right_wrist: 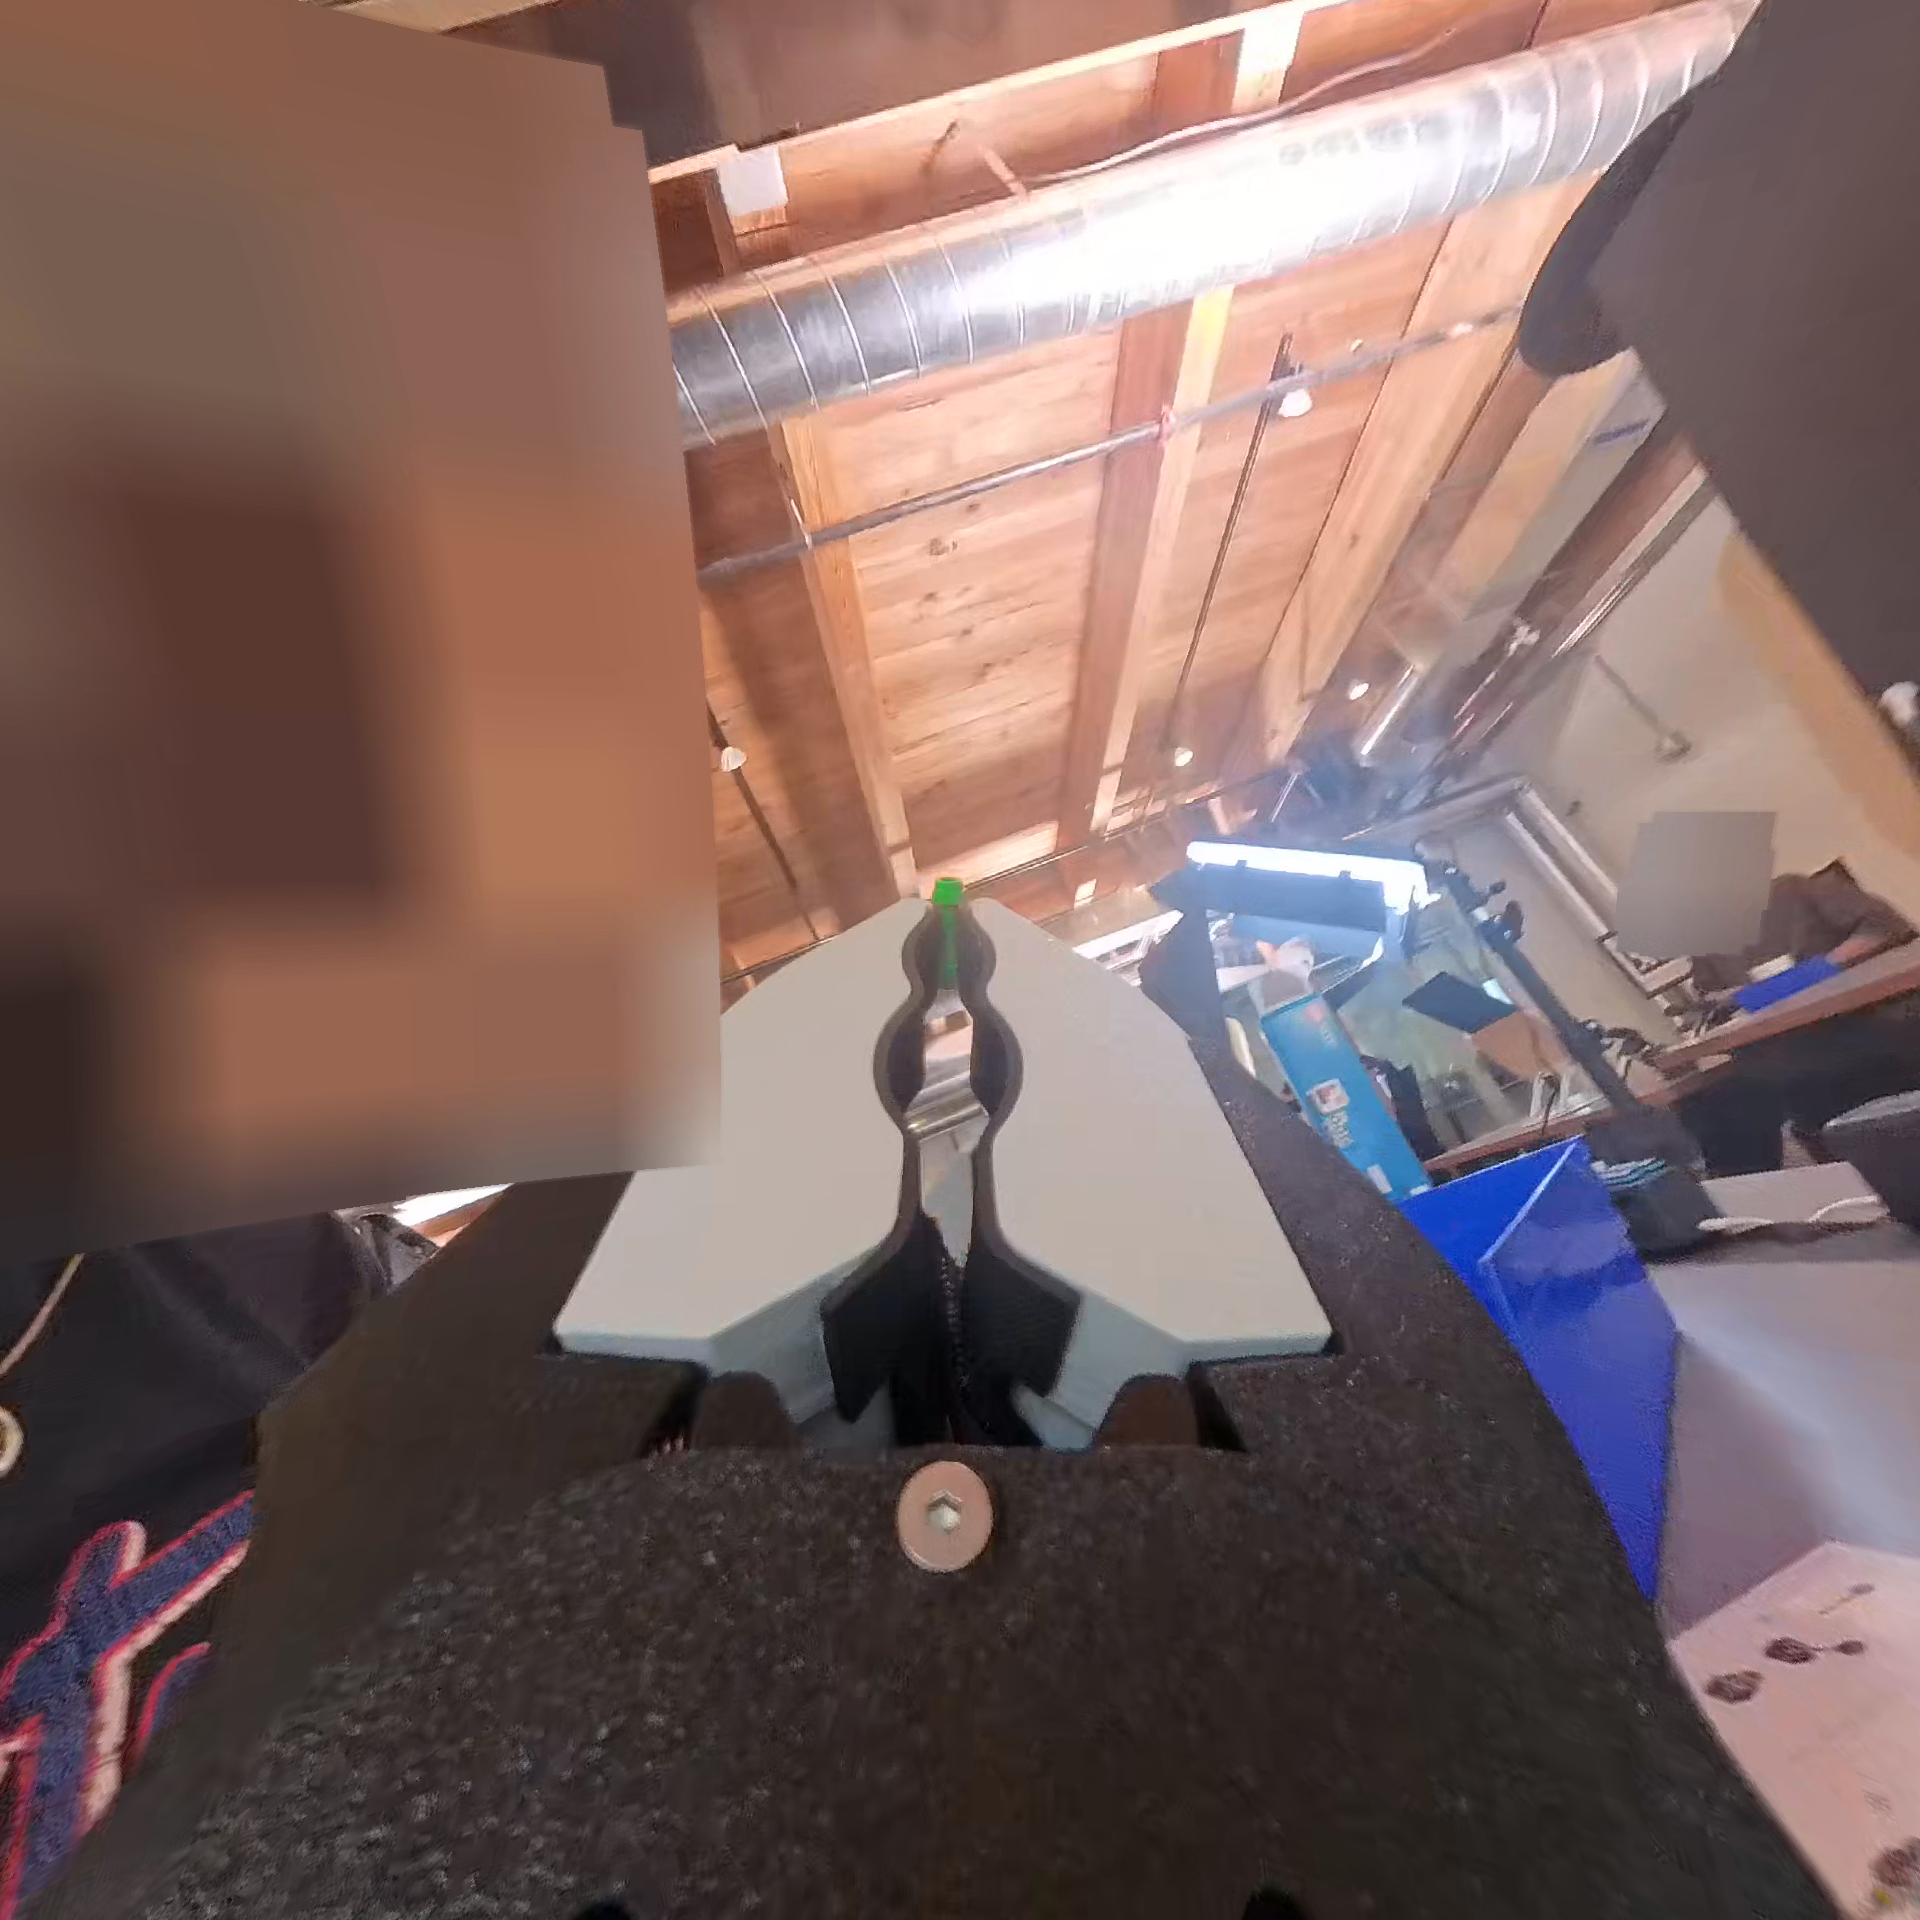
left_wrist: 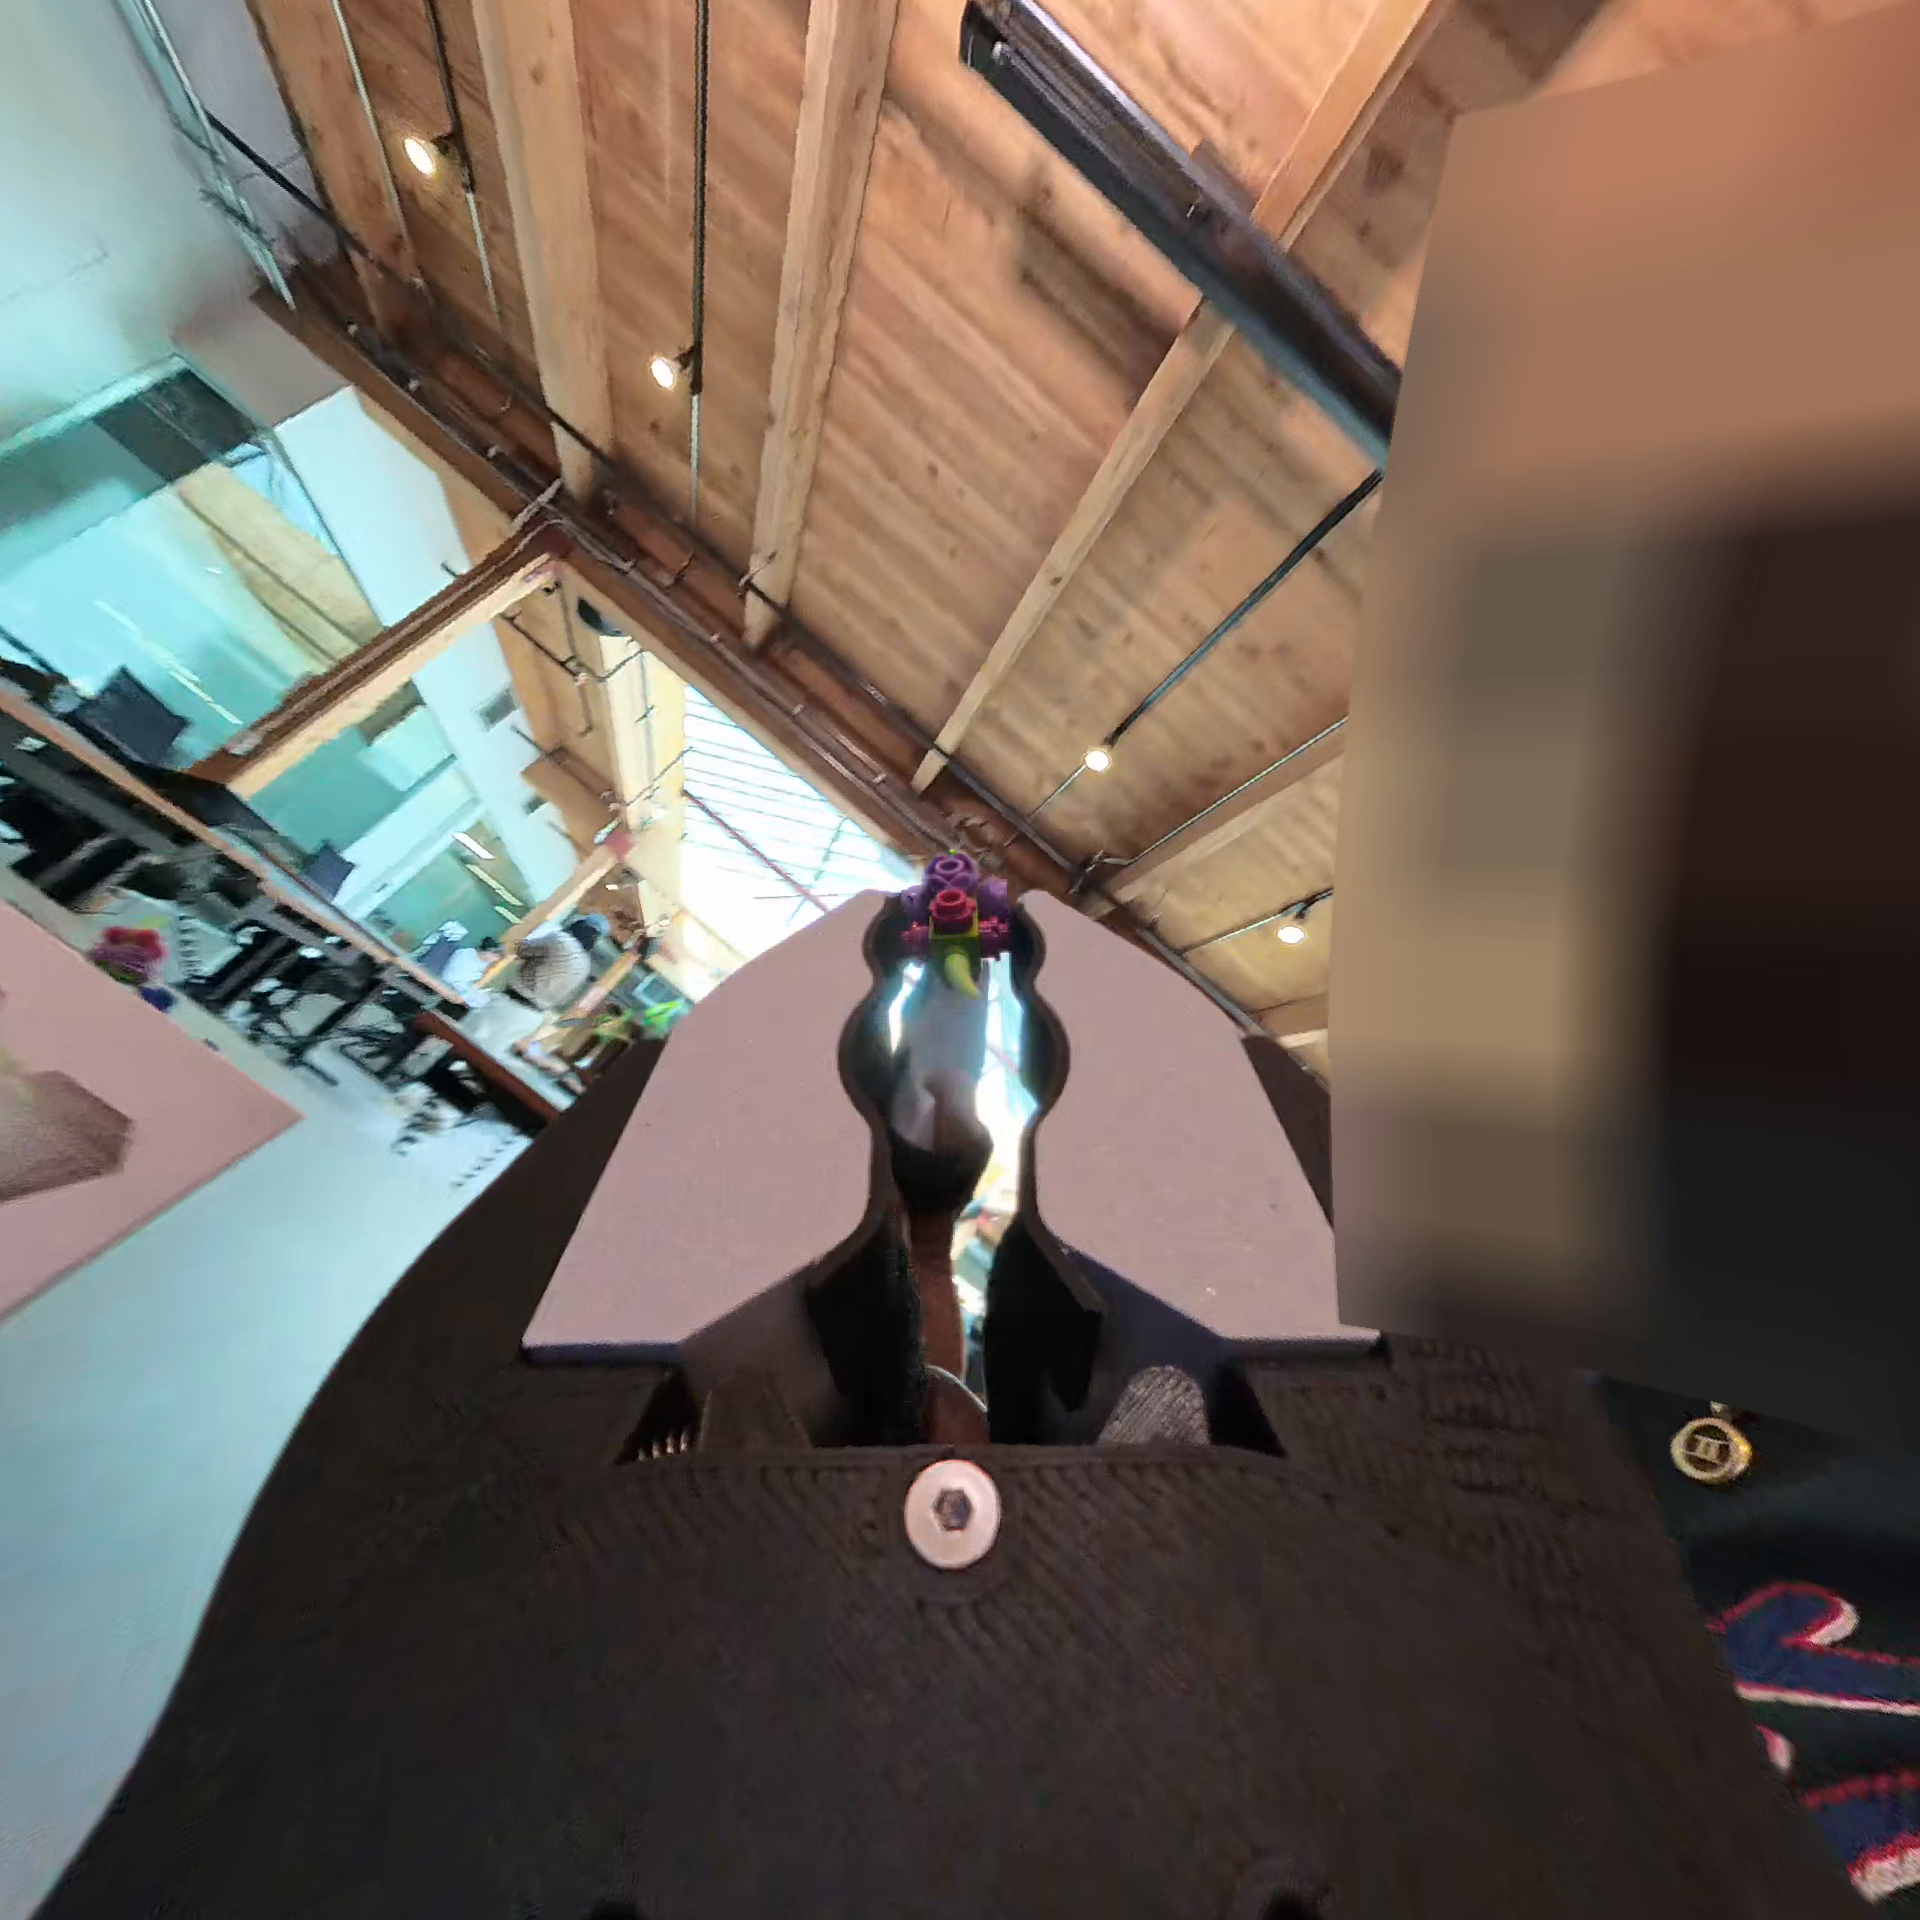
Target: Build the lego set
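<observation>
Both grippers are raised and point up at the wooden ceiling. My left gripper (left_wrist: 951, 914) is shut on a small lego flower cluster (left_wrist: 954, 906) with purple and magenta blossoms and a lime green leaf hanging below them. It sits at the fingertips. My right gripper (right_wrist: 948, 914) is shut on a thin green lego stem (right_wrist: 947, 930) that stands upright between the fingertips, its round end sticking out past them. Neither gripper shows in the other's view.
A pink lego box (left_wrist: 94, 1122) lies at the left on a white surface. A blue bin (right_wrist: 1558, 1309), a blue box (right_wrist: 1340, 1091) and an instruction sheet (right_wrist: 1808, 1704) are at the right. A person in a dark embroidered jacket (left_wrist: 1818, 1683) is close by. The left gripper's tips are roughly 7 centimetres from the right gripper's.
</observation>
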Motion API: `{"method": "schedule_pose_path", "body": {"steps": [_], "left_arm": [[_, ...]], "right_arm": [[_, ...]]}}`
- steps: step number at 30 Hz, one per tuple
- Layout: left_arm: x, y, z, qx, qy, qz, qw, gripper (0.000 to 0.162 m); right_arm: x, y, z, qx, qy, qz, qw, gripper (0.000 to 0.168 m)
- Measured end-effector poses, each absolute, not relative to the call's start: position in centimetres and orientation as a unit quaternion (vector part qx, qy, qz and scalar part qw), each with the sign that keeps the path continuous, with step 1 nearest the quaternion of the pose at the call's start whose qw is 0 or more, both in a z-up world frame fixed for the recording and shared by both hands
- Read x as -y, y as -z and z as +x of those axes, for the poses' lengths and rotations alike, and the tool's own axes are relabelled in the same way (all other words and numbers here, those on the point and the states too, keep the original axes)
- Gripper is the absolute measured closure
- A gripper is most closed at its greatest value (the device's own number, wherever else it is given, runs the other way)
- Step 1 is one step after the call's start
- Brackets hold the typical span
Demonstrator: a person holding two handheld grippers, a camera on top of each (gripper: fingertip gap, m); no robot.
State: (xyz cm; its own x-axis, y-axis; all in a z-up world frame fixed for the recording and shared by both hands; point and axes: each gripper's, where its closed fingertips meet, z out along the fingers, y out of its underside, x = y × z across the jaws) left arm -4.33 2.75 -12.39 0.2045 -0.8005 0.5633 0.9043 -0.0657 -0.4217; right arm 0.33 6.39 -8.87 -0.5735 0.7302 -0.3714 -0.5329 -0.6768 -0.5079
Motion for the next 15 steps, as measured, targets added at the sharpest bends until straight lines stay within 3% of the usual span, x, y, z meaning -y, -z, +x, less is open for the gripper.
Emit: {"method": "schedule_pose_path", "body": {"steps": [15], "left_arm": [[-2.7,13.1,-2.8,0.069,0.655,-0.353,0.664,0.143]], "right_arm": [[-3.8,11.2,-3.7,0.195,-0.869,-0.304,0.338,0.166]]}}
